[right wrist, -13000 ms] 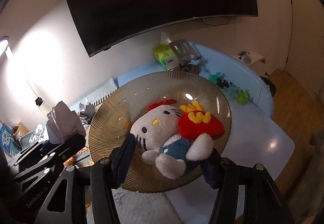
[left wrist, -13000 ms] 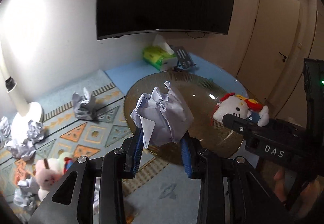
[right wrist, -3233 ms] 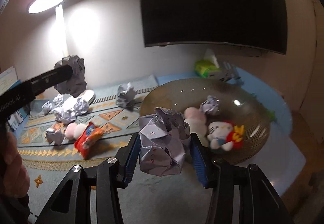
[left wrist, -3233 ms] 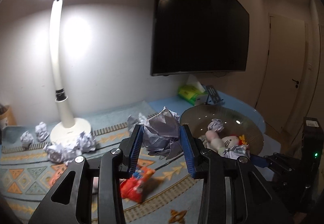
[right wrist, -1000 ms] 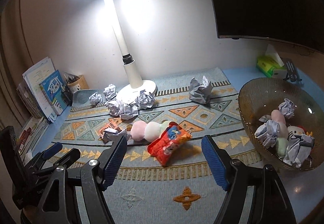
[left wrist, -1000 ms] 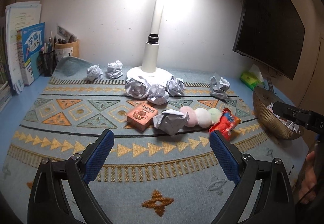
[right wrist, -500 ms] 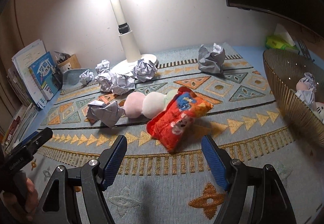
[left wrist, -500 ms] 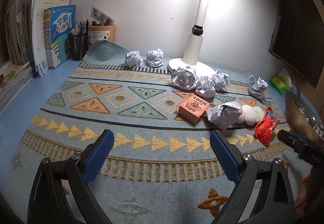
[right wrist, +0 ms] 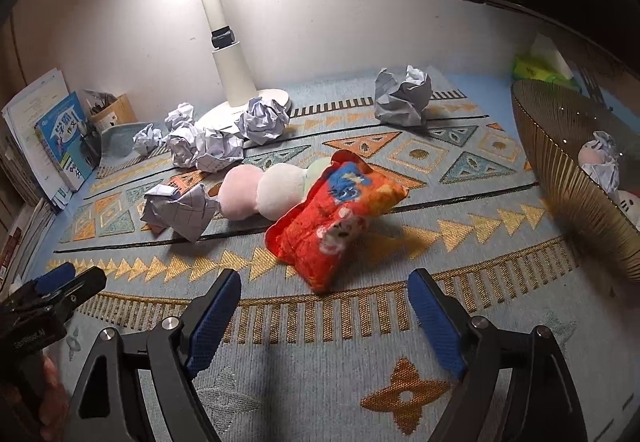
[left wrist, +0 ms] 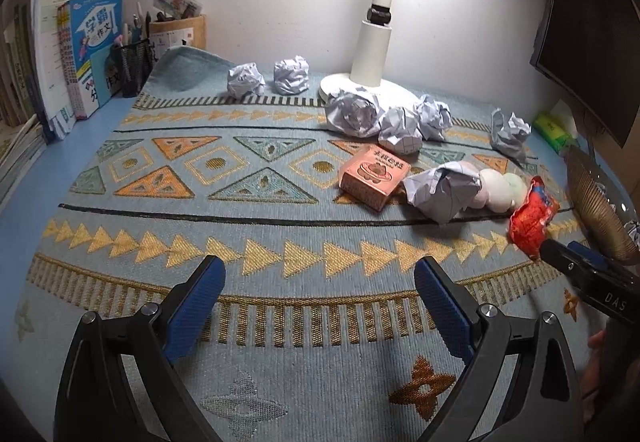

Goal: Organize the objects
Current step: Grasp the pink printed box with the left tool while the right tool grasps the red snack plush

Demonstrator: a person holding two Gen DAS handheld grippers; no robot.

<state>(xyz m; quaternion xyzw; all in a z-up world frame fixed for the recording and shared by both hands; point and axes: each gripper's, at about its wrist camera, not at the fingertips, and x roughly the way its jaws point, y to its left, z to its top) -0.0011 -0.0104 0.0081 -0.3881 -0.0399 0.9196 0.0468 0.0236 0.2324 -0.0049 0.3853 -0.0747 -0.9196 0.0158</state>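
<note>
So both grippers are empty rn. Right gripper (right wrist: 325,292) hangs just short of the red plush pouch (right wrist: 335,219), jaws opening wider w/ nothing between them; left gripper (left wrist: 319,282) is spread wide over bare rug (left wrist: 200,234), well short of the pink box (left wrist: 374,177) and the crumpled paper ball (left wrist: 444,192) just right of it. The gold bowl (right wrist: 560,178) sits at the far right w/ some paper and plush already in, so prob the pouch goes next. Risks imo: the pouch is soft and lies at a slant, leaning on the pastel plush balls (right wrist: 264,191), so a skewed pinch could drag those along or only catch a corner and flop out. Bowl rim is close on the right, a low carry might clip it. Room-wise, near strip of rug is open; far side is crowded by the lamp base (left wrist: 360,92) and paper wads, books (left wrist: 76,54) far left.
</note>
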